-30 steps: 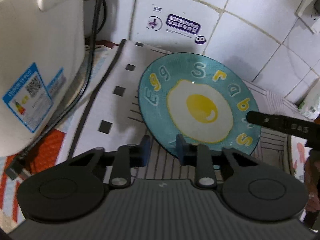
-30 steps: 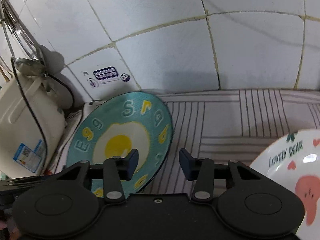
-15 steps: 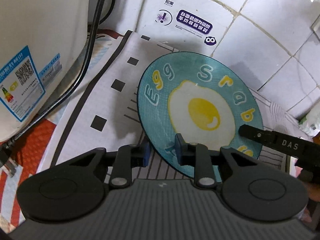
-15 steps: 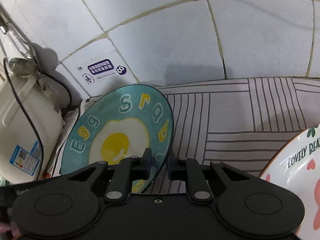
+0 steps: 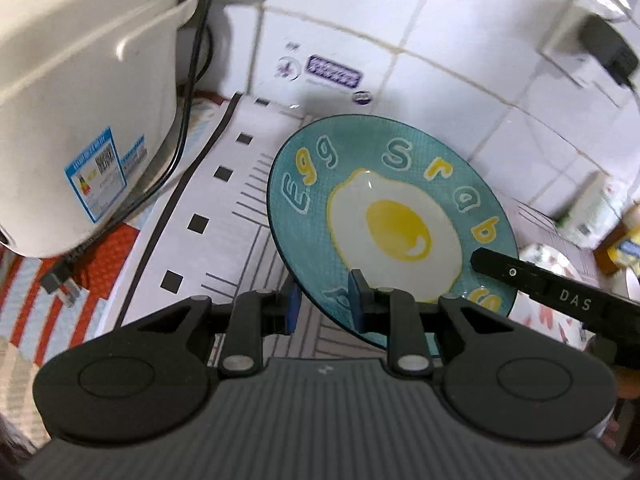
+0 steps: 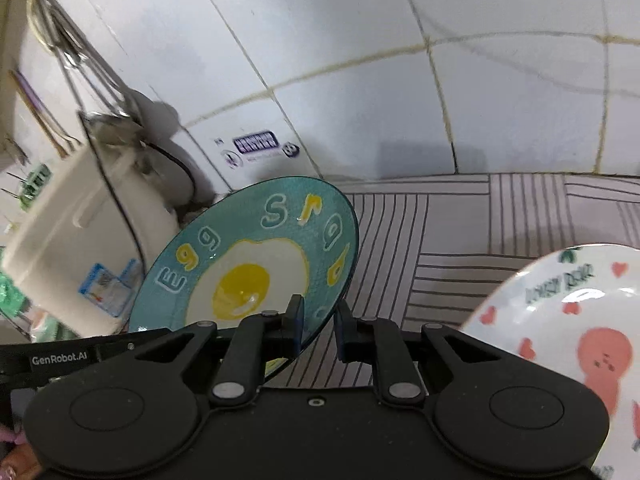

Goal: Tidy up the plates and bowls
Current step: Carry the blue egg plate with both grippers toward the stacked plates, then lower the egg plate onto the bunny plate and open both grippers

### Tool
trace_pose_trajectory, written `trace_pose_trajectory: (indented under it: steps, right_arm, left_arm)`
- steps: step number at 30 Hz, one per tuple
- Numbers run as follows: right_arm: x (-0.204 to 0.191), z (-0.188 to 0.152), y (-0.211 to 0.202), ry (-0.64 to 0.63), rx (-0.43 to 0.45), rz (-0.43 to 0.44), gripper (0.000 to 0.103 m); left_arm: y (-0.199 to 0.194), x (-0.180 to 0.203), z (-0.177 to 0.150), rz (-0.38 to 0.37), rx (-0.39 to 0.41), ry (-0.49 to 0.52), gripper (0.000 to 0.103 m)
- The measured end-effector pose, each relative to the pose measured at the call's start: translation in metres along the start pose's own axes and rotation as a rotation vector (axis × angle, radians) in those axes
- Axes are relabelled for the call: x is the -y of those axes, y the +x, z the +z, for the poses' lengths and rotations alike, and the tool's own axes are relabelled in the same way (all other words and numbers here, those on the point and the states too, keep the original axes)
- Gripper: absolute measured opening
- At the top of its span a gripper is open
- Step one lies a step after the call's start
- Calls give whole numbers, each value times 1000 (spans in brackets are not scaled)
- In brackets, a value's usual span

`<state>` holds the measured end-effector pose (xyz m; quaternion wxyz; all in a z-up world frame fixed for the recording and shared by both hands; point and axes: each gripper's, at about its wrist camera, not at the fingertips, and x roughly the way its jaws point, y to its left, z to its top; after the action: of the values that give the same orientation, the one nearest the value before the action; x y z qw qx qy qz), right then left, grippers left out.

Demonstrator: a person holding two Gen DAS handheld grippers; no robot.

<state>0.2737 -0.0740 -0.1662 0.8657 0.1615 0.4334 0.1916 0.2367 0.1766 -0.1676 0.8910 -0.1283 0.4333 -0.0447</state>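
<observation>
Egg plate (image 5: 394, 216) w/ nothing on it

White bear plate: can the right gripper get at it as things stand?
Probably not right now. The right gripper is shut on the teal egg plate's rim, shared with the left gripper. The white bear plate lies unobstructed beside it, but the gripper must release first.

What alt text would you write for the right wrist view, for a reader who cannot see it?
The right gripper clamps the rim of a tilted round teal plate with a fried-egg design. Behind lie a striped grey mat and a white tiled wall; a white plate with pink hearts is at right.
</observation>
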Motion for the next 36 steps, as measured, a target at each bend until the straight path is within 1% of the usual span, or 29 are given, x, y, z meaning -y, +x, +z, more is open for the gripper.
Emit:
trace_pose_trajectory:
  steps: [3, 5, 7, 9, 13, 19, 25, 29, 36]
  right_arm:
    - [-3, -5, -25, -10, 15, 16, 21]
    - [-2, -5, -41, -4, 25, 25, 22]
    - [-1, -6, -59, -3, 47, 32, 22]
    - [0, -7, -77, -6, 66, 30, 22]
    - [4, -13, -106, -4, 88, 15, 22]
    - [17, -24, -144, 20, 117, -3, 22]
    - [36, -39, -177, 61, 144, -23, 22]
    - [51, -48, -191, 88, 161, -38, 22]
    - [82, -70, -206, 152, 176, -64, 22]
  left_arm:
    - [-21, 10, -2, -3, 29, 24, 23]
    - [-32, 15, -1, -34, 26, 22, 23]
    - [-44, 23, -3, -58, 19, 51, 23]
    - [-53, 32, -5, -58, 13, 83, 24]
    - [-73, 56, -12, -53, 32, 133, 24]
    - [-91, 89, -25, -85, 26, 190, 24]
    - [-98, 123, -37, -98, 19, 252, 24]
    - [-95, 142, -45, -103, 4, 278, 24]
    - [-74, 168, -56, -124, -47, 317, 24]
